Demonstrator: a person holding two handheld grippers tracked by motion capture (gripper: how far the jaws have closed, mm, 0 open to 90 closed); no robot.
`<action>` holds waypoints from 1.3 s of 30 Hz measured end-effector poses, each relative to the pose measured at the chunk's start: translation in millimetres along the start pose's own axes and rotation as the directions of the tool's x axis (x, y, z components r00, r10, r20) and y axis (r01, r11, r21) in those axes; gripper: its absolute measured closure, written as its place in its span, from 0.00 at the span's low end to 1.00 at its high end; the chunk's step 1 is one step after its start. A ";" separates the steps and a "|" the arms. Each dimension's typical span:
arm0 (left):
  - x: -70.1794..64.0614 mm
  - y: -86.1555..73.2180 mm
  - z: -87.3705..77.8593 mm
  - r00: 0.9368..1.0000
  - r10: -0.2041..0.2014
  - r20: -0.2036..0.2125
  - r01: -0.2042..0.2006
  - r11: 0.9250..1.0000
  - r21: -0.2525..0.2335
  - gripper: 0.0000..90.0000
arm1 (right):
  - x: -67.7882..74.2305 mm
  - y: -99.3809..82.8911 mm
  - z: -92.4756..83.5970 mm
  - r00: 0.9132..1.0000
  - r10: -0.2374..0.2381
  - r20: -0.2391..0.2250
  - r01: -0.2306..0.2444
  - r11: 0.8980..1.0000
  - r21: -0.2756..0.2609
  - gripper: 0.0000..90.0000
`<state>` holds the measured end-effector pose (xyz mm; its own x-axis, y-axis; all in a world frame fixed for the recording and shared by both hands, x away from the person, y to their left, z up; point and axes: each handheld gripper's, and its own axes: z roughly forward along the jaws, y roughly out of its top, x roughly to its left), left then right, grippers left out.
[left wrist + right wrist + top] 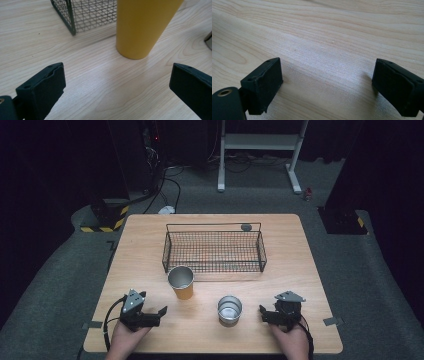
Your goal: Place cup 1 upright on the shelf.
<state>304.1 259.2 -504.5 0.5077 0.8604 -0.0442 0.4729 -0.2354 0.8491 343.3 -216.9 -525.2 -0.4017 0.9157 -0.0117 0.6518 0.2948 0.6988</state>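
Note:
A yellow cup (181,282) with a shiny metal inside stands upright in front of the wire basket's (214,251) near left corner. To its right and nearer me stands a shorter silver cup (229,309). My left gripper (152,303) rests on the table at the front left, pointing at the yellow cup. In the left gripper view its jaws stand wide open (117,85) with bare wood between them, and the yellow cup (142,27) is a short way ahead. My right gripper (267,313) lies right of the silver cup, open (327,82) over bare tabletop.
The black wire basket (85,12) sits at the middle back of the wooden table (300,265), with a small round grey thing (246,227) at its far rim. Dark floor, cables and a white stand's legs (260,150) lie beyond the table.

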 end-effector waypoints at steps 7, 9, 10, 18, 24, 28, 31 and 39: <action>-6.7 6.0 -1.9 1.000 0.016 0.027 -0.015 0.999 -0.034 0.00 | 0.1 0.0 0.0 1.000 0.000 0.000 0.000 1.000 0.000 0.10; -7.8 6.7 -1.8 0.999 0.018 0.028 -0.017 0.999 -0.037 0.00 | 0.0 0.0 0.0 1.000 0.000 0.000 0.000 1.000 0.000 0.10; -9.1 7.7 -1.7 0.999 0.018 0.034 -0.016 0.999 -0.041 0.00 | 0.0 0.0 0.0 1.000 0.001 0.000 -0.001 1.000 0.000 0.10; -16.4 15.4 -3.5 0.996 0.063 0.059 -0.061 0.998 -0.024 0.00 | 0.4 0.0 -0.2 1.000 0.005 0.001 -0.005 1.000 0.002 0.10; -19.5 19.4 -0.1 0.995 0.063 0.072 -0.061 0.997 -0.038 0.00 | 0.2 0.0 -0.2 1.000 0.002 0.000 -0.002 1.000 0.002 0.10; -19.2 21.0 4.0 0.995 0.056 0.078 -0.053 0.998 -0.037 0.00 | 0.2 0.0 -0.2 1.000 0.001 0.000 -0.001 1.000 0.001 0.10; -19.9 23.9 6.0 0.996 0.052 0.079 -0.049 0.998 -0.037 0.00 | 0.3 0.0 -0.2 1.000 0.004 0.000 -0.004 1.000 0.002 0.10; -21.5 32.0 13.4 0.996 0.041 0.085 -0.040 0.999 -0.013 0.01 | 0.2 0.0 -0.2 1.000 0.002 0.000 -0.002 1.000 0.001 0.10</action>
<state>317.9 227.2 -483.4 0.5861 0.8085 -0.0534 0.4424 -0.2641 0.8571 343.2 -216.8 -525.0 -0.4007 0.9162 -0.0105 0.6531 0.2936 0.6980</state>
